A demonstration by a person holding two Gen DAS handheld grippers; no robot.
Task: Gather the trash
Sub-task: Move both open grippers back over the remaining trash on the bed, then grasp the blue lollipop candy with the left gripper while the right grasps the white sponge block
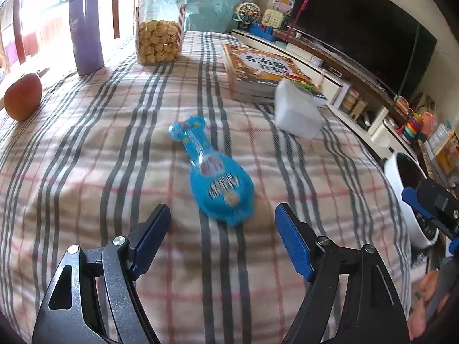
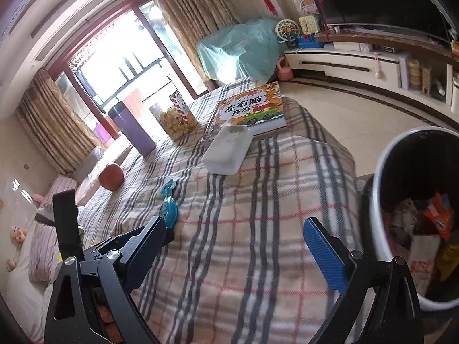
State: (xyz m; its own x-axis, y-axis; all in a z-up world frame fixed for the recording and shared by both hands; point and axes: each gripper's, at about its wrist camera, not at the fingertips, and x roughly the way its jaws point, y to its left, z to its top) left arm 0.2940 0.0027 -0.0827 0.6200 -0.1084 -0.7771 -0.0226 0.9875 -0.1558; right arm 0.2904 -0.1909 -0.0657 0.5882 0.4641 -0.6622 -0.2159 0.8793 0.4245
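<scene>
- blue wrapper (image 1: 218, 177) print motion-blurred, unreadable; right wrist view: its lower end behind gripper finger
- trash bin (image 2: 381, 172) cut by frame edge, contents smeared
- apple (image 1: 23, 97) partly cropped at left edge

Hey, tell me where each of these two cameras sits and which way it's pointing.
Left wrist: on the left gripper, facing along the table at the blue wrapper; its open fingers show, with the right gripper at the edge.
Right wrist: on the right gripper, above the table edge beside the trash bin, facing the window; its open fingers show.
Shared: wrapper, book, cookie jar, apple.
</scene>
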